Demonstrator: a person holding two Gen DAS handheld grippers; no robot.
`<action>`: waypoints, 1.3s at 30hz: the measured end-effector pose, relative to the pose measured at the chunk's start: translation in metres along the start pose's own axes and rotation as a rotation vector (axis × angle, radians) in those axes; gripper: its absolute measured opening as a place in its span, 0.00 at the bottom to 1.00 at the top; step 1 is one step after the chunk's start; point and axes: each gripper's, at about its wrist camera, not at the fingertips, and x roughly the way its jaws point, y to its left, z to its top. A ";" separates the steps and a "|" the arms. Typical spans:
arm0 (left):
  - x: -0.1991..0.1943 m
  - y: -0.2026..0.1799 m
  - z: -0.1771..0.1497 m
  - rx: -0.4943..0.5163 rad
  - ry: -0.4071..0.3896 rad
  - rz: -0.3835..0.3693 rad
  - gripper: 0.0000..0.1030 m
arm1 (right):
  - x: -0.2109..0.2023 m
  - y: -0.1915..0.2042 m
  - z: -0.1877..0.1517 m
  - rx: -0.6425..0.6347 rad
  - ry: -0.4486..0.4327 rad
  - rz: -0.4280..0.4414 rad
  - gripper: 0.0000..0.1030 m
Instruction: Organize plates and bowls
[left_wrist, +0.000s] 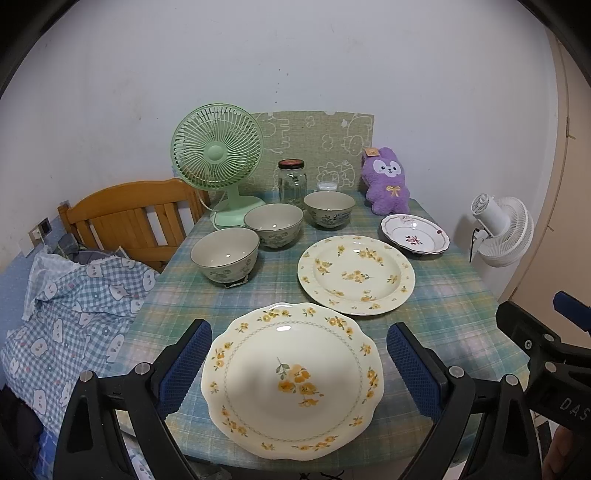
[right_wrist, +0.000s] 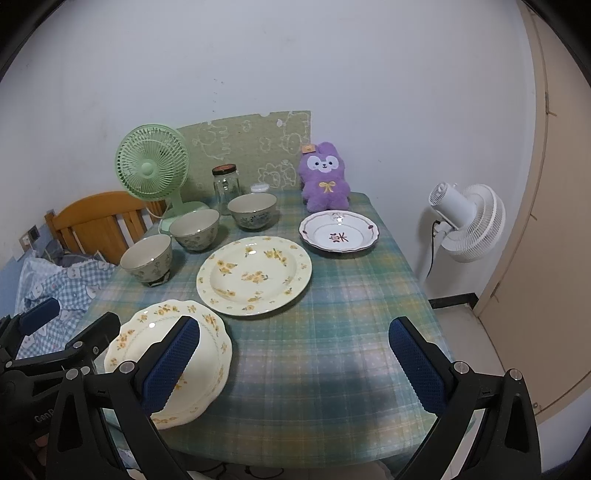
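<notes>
Nothing looked sorted yet, as far as I could judge: three plates and three bowls all lay singly on the desk (left_wrist: 461, 295), none stacked. The scalloped cream plate (left_wrist: 291, 380), glossy with yellow flowers, sat at the near edge, between the spread jaws of my left hand-held gripper (left_wrist: 299, 365), which was released and touching nothing. The round yellow-flowered plate (left_wrist: 356, 275), with a broad flat rim, lay near the desk's middle, and the small white plate (left_wrist: 415, 234), wavy-edged with a dark red motif, sat toward the far right corner. Three glazed grey-green bowls (left_wrist: 225, 254) ran in a diagonal row toward the far edge. My right hand-held gripper (right_wrist: 295, 354) hung released over bare checked cloth, its blue pads (right_wrist: 417, 365) ribbed. I judged all the stacking remained to do.
</notes>
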 end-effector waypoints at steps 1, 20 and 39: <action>0.000 0.000 0.000 0.001 -0.001 -0.004 0.94 | 0.000 0.000 0.000 0.003 0.001 -0.003 1.00; 0.002 -0.005 0.002 0.001 -0.007 -0.003 0.94 | 0.002 -0.003 0.001 -0.005 -0.002 0.004 1.00; 0.010 -0.001 0.007 0.024 0.005 0.055 0.93 | 0.024 0.004 0.014 0.063 0.044 0.042 0.99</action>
